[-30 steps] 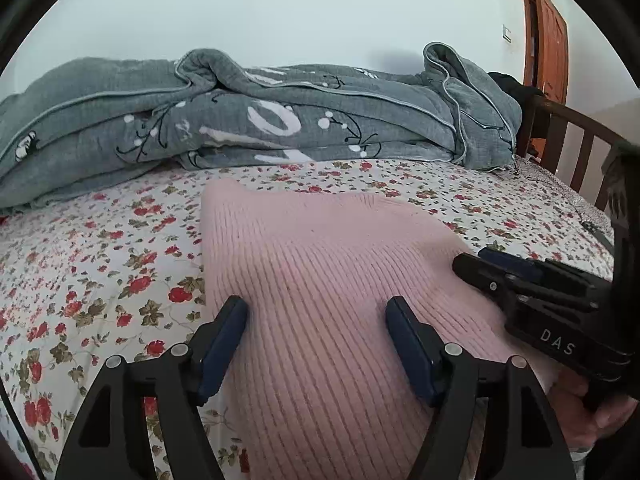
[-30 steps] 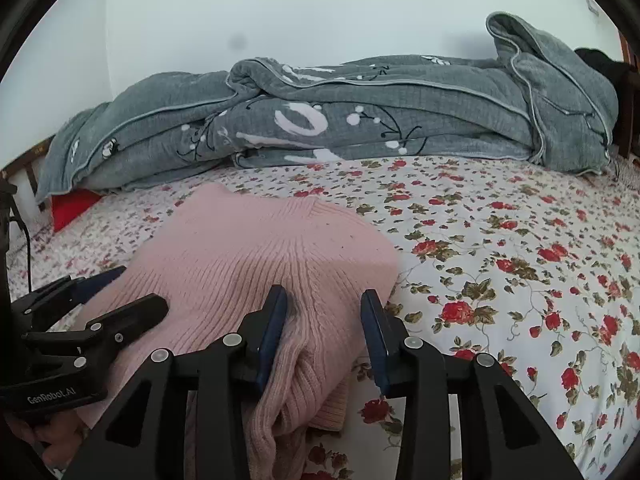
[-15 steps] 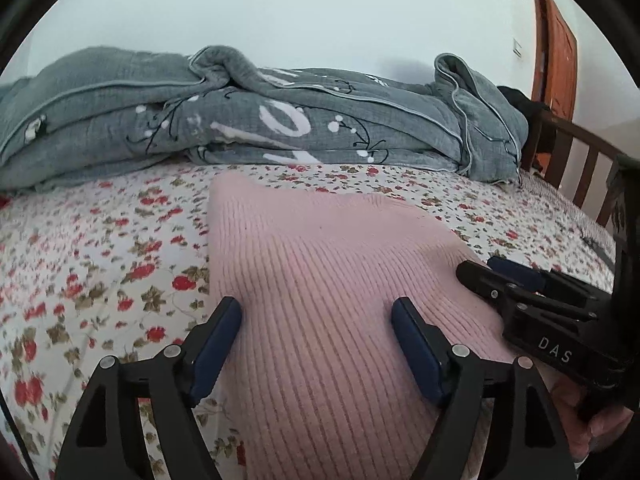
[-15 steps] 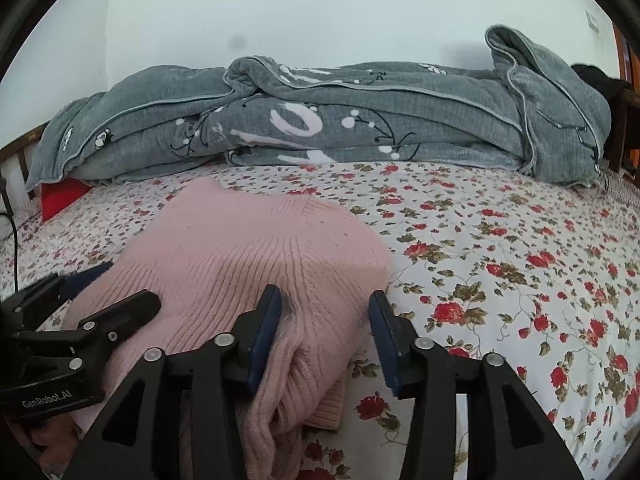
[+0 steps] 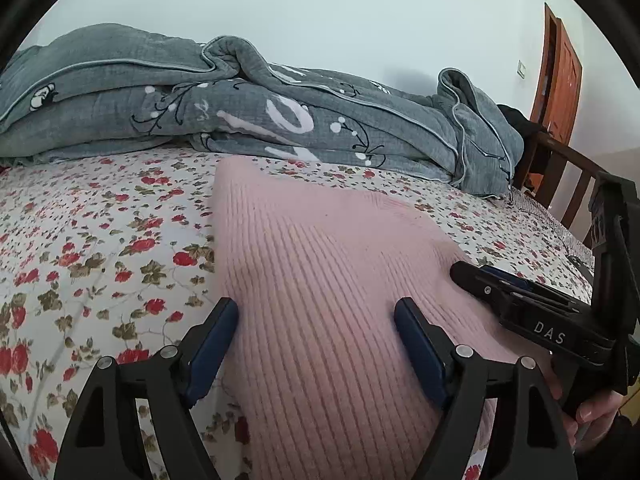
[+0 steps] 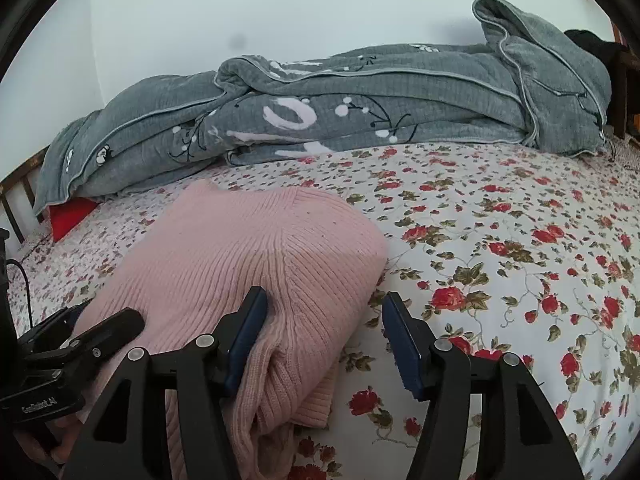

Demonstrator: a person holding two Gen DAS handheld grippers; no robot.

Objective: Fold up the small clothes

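Since a second ago your right gripper (image 6: 324, 336) and left gripper (image 5: 316, 344) are opening their jaws, releasing the pink sweater (image 6: 248, 256), folded flat on the bed (image 6: 500, 240).

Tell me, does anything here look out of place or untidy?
Mostly tidy. The pink sweater lies folded on the floral sheet, but its near right corner bunches, with a ribbed edge sticking out beneath. The grey quilt behind is loosely heaped, not folded flat.

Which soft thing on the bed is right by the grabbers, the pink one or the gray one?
The pink sweater. It lies folded on the flowered sheet right at both grippers, while the gray quilt is bunched up far back by the wall.
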